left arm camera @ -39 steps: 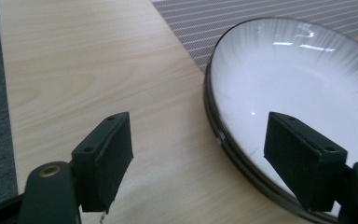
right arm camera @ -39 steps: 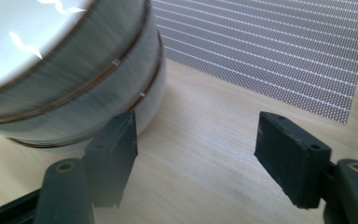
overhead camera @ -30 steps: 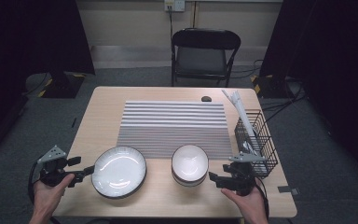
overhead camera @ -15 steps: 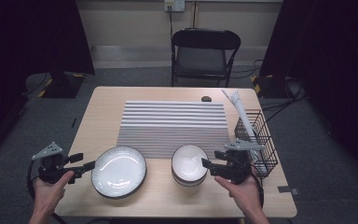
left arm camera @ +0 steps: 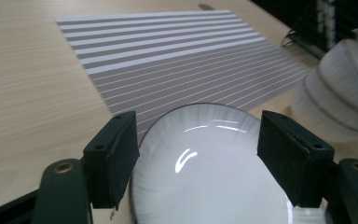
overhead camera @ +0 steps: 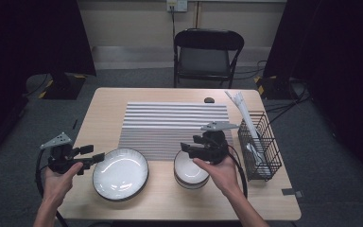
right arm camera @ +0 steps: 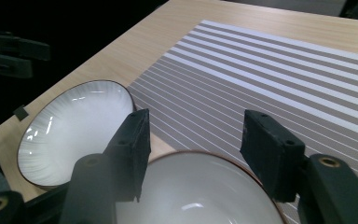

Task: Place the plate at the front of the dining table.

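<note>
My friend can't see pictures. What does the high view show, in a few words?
A person's two hands each hold a black gripper over a wooden table. The right gripper hovers open above a white bowl, and the left gripper sits open beside a white plate. A striped mat and a wire basket lie behind.

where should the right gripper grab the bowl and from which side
Grip the bowl by its thin rim, one jaw inside and one outside the wall. The right gripper hovers open over the far rim, so come down from above there. The bowl sits upright, mouth up, too wide to span. That rim edge faces the striped mat, away from the plate.
</note>
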### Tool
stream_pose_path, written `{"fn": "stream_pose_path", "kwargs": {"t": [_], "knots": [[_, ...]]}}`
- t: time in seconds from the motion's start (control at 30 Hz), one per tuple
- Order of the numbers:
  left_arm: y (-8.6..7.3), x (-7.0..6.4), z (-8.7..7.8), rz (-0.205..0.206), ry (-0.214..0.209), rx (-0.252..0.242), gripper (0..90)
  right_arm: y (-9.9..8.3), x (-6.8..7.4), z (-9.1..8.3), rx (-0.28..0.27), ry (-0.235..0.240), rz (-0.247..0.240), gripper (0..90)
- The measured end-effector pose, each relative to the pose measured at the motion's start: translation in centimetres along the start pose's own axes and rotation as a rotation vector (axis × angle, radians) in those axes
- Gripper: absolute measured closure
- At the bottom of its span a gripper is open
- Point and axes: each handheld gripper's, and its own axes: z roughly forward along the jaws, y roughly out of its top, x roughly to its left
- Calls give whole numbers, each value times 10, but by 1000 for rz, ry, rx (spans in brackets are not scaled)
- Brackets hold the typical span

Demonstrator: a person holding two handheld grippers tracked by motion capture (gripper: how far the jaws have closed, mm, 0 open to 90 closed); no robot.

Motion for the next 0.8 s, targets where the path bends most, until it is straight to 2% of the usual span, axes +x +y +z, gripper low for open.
{"fn": "stream_pose_path", "kwargs": {"t": [0.1, 0.17, 0.2, 0.27, 0.33, 0.5, 0.57, 0.63, 0.67, 0.7, 0.8], "knots": [[-5, 4, 1, -11, 37, 41, 312, 6, 7, 11, 16, 41, -13, 425], [-7, 7, 0, -28, 36, 35, 313, 9, 13, 19, 22, 68, -27, 420], [-8, 7, -1, -25, 41, 39, 313, 11, 17, 23, 29, 86, -26, 419], [-9, 7, -1, -32, 22, 39, 310, 14, 25, 31, 43, 106, -42, 419], [-11, 7, 0, -19, 35, 49, 310, 17, 33, 37, 47, 122, -57, 417], [-13, 10, -4, -35, 26, 41, 318, 28, 55, 53, 52, 179, -86, 399], [-14, 11, -5, -39, 9, 41, 342, 31, 64, 60, 59, 197, -96, 386], [-16, 12, -5, -37, 18, 44, 368, 32, 72, 67, 59, 214, -110, 381], [-17, 12, -5, -43, 1, 37, 376, 32, 77, 72, 67, 220, -118, 380], [-17, 12, -5, -43, 1, 37, 394, 32, 77, 72, 67, 220, -118, 380], [-17, 12, -4, -24, 33, 61, 402, 32, 91, 85, 86, 249, -133, 384]]}}
